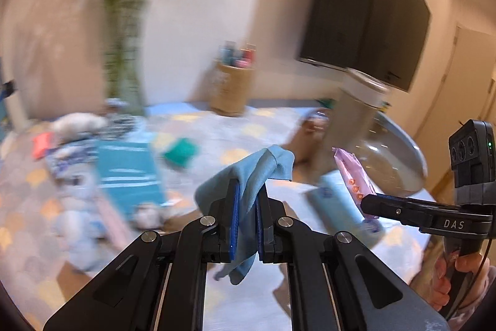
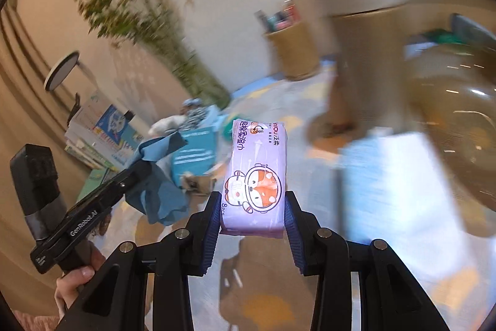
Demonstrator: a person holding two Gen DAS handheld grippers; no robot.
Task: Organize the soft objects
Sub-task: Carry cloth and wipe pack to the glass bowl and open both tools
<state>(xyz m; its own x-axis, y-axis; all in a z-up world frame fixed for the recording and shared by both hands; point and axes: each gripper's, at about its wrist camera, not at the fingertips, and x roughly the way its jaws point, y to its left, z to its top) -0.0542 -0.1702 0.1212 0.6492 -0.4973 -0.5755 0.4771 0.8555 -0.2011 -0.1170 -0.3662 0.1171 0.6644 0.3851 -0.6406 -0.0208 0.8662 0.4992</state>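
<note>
Two soft items are already lifted: the left gripper (image 1: pixel 246 225) is clamped on a blue cloth (image 1: pixel 248 172), and the right gripper (image 2: pixel 252 225), partly open, squeezes a purple wipes pack (image 2: pixel 257 172). More soft things lie on the patterned tablecloth (image 1: pixel 214 129) by a glass bowl (image 1: pixel 393 157), likely unsorted; a plant (image 1: pixel 124 20) stands beside the wall.

Both grippers are black, with silver round screws at the linkage joints and blue ribbed pads (image 2: pixel 293 233) inside the fingers. White letters "DAS" and "GenRobot.AI" mark their sides.
</note>
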